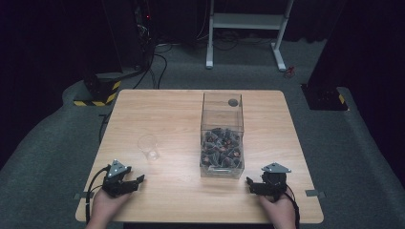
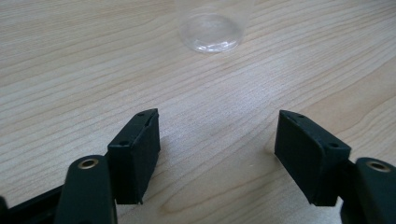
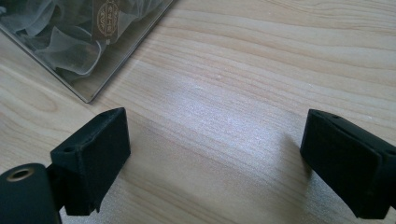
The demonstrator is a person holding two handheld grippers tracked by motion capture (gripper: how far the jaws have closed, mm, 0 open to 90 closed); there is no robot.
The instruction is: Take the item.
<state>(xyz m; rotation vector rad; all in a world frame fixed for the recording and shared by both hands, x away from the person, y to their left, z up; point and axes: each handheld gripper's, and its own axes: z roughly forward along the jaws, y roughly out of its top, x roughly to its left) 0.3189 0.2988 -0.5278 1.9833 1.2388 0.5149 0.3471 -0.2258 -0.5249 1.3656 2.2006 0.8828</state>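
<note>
A clear plastic cup (image 1: 148, 146) stands upright left of centre on the wooden table (image 1: 176, 109); its base (image 2: 212, 32) shows ahead of my left gripper (image 2: 217, 154). A tall clear box (image 1: 222, 136) holds several small wrapped sachets in its lower half; its near corner (image 3: 79, 51) lies ahead and left of my right gripper (image 3: 215, 163). The left gripper (image 1: 135, 182) rests open near the table's front left, nothing between its jaws. Near the front right, the right gripper (image 1: 254, 185) also stands open and empty.
A person's hands hold both grippers at the table's front edge (image 1: 200, 220). Beyond the table, on grey carpet, stand a white desk frame (image 1: 246, 28) and dark equipment with yellow-black striped bases (image 1: 98, 93).
</note>
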